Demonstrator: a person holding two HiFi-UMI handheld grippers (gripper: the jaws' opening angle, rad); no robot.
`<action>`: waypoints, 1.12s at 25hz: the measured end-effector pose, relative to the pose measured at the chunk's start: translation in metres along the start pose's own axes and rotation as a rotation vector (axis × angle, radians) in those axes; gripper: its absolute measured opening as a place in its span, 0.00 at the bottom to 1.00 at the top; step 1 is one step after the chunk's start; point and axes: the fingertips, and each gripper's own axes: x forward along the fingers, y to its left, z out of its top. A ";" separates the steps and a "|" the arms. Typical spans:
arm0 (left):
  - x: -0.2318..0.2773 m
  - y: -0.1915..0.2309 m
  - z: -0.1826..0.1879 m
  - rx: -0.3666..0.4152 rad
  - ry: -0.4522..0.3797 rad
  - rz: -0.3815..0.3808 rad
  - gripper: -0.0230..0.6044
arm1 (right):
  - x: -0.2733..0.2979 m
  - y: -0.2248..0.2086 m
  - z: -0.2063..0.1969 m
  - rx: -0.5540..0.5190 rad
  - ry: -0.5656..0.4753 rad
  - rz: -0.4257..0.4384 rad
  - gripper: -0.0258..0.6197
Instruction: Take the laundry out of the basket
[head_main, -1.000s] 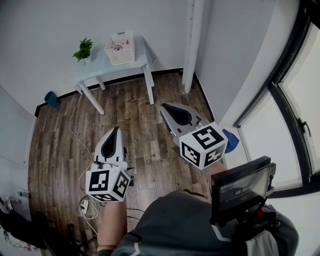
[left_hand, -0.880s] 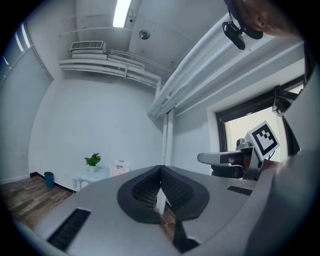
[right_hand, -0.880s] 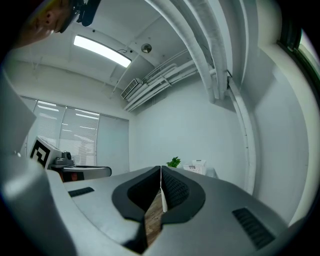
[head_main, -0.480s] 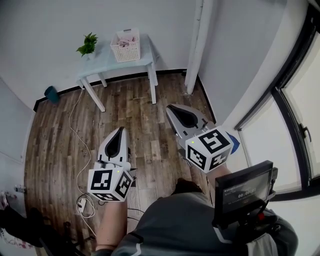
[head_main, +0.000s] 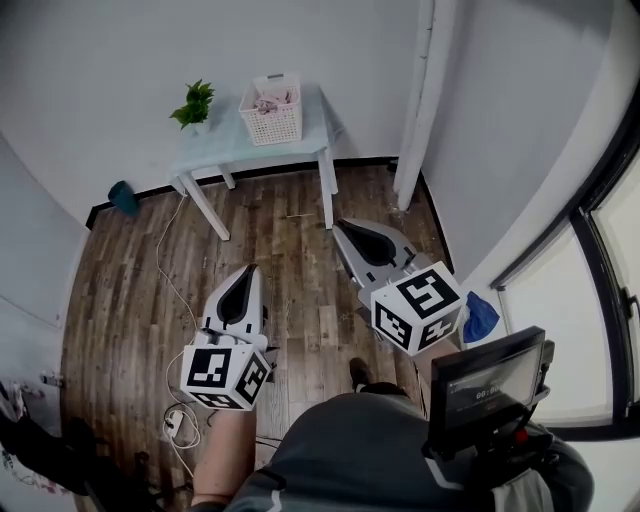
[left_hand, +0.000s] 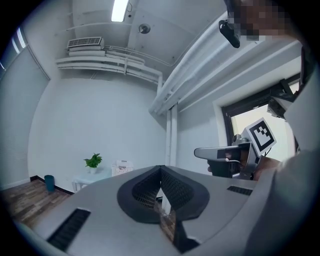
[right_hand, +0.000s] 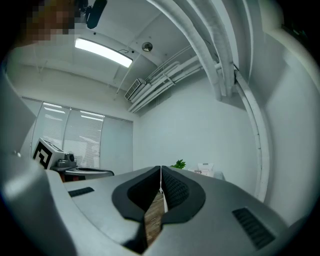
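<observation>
Since a second ago, we see the table (head_main: 222, 148) drift rightward in the head view, and both grippers sit a little lower. Wooden floor (head_main: 130, 290) spreads in front of the table. We hold the left gripper (head_main: 248, 272) and the right gripper (head_main: 345, 228) over that floor, well short of the table, tips pointing toward it. Each has its jaws pressed together with nothing between them. Toward the table's right end stands the white basket (head_main: 272, 120), with the pink laundry (head_main: 272, 98) inside it. At the table's left end stands a small green plant (head_main: 194, 103).
</observation>
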 end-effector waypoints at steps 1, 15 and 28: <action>0.008 0.002 0.002 0.001 -0.001 0.004 0.05 | 0.005 -0.006 0.002 0.000 -0.003 0.005 0.07; 0.152 0.018 0.011 0.024 0.037 0.052 0.05 | 0.079 -0.138 0.010 0.030 -0.011 0.062 0.07; 0.218 0.047 -0.001 0.018 0.071 0.059 0.05 | 0.139 -0.189 -0.007 0.063 0.005 0.079 0.07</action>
